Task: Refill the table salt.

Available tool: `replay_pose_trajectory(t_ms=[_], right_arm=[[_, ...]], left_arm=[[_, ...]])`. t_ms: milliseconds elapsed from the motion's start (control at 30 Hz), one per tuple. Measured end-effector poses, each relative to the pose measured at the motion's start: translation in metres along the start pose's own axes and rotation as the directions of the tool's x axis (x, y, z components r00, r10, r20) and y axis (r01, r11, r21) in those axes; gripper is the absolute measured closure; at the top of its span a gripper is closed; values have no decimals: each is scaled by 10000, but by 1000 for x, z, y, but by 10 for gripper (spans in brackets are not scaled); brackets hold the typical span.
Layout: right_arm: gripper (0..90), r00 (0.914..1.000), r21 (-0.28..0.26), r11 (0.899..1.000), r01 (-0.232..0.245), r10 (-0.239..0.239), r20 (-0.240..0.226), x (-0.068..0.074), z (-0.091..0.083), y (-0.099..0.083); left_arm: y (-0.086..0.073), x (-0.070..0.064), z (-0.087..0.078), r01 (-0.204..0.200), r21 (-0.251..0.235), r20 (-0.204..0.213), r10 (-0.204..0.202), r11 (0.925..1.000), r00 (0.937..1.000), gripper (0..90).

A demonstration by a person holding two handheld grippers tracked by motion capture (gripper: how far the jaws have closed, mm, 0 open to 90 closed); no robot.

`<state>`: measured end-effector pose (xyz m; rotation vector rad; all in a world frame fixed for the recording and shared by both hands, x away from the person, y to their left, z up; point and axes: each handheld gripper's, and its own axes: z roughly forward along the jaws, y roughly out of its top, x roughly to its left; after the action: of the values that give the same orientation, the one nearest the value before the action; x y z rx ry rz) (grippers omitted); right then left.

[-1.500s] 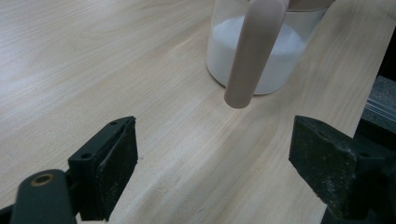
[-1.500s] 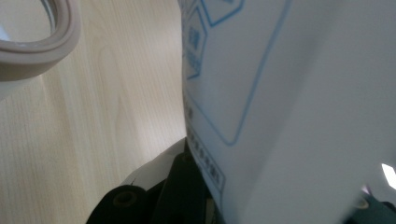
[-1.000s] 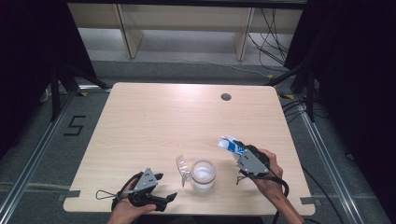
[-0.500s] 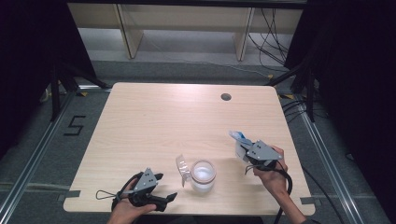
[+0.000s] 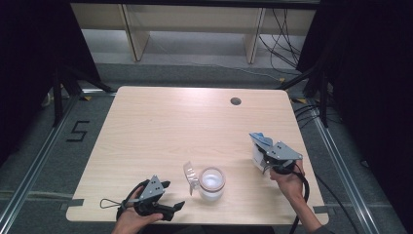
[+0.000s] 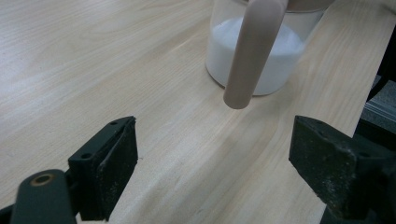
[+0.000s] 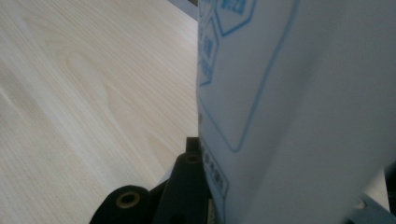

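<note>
Pouch [image 5: 257, 146] sits clamped in the right gripper [image 5: 265, 157] jaws near the jar [image 5: 212, 183], left gripper [image 5: 170, 202] jaws wide open.

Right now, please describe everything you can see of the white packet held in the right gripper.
The packet is a white bag that looks like thin plastic or coated paper, printed with blue outlined boxes and small writing too blurred to read. It stands roughly upright, its top bluish. The right gripper is clamped on it near the table's right edge, to the right of the glass jar of white powder.
</note>
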<state>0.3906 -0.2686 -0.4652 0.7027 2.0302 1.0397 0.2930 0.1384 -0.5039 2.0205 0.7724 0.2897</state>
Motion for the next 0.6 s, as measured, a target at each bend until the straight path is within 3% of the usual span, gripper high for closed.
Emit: replay_pose_trajectory(t_ms=[33,367,600], right_arm=[[891,9999,27,9999,-138,138,11,-2,2,-2],[890,9994,43,9994,-355,355,-7,-7,6,-9],[890,9996,279,9992,-287,289,-76,-4,9,-12]], left_arm=[[0,1,0,-143,-8,29,143,9999,9999,152],[0,1,1,-120,-8,70,120,9999,9999,152],[0,1,1,-114,-17,57,114,9999,9999,152]])
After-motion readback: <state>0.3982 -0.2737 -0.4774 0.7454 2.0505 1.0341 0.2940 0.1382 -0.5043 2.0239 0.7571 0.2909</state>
